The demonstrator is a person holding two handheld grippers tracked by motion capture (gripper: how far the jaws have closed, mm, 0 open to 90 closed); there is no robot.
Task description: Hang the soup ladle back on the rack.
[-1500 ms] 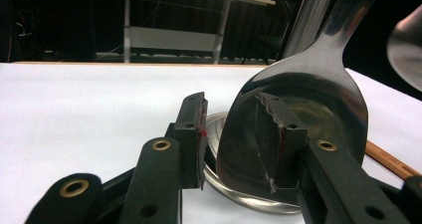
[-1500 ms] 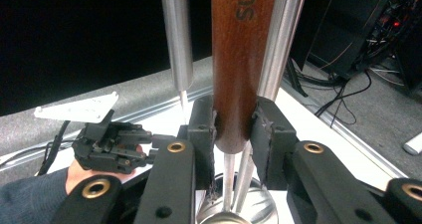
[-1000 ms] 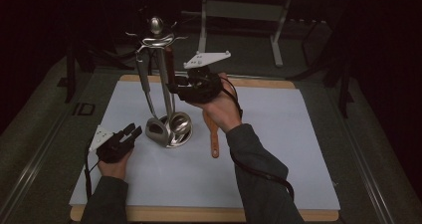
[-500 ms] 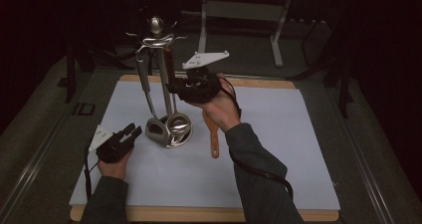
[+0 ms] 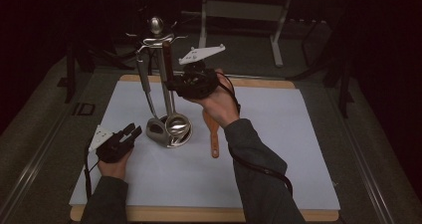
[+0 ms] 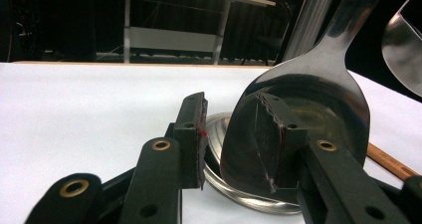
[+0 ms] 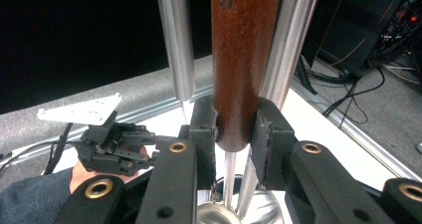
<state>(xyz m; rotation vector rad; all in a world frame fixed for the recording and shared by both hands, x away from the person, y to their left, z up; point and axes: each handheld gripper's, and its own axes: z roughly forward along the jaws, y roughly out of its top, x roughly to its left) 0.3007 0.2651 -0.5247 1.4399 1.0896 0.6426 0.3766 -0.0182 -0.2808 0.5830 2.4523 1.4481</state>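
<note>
Between the earlier frames and this one almost nothing shifted: both your hands kept their places, and the only change was at your right gripper (image 5: 175,84), whose jaws had just been closing in on the brown wooden handle (image 7: 242,59) between them. In the right gripper view the two pads sat tight against the lower end of that handle, which hung upright between two bright metal rods of the utensil stand (image 5: 158,50). In the high view this grip was just above the middle of the frame, to the right of the stand's post, with your right hand (image 5: 219,102) behind it and the grey three-cornered plate (image 5: 201,54) on top.

Your left gripper (image 5: 130,133) lay low at the lower left of the high view, resting on the white mat (image 5: 298,149), its jaws standing wide and holding nothing. In the left gripper view, the steel spatula blade (image 6: 308,109) hung right of centre in front of them, its shiny face mirroring the right jaw, above the stand's round base (image 6: 219,129).

A wooden spatula (image 5: 213,132) lay flat on the mat just right of the base, at the centre of the high view, with the ladle bowl (image 5: 178,124) hanging close above the base.
</note>
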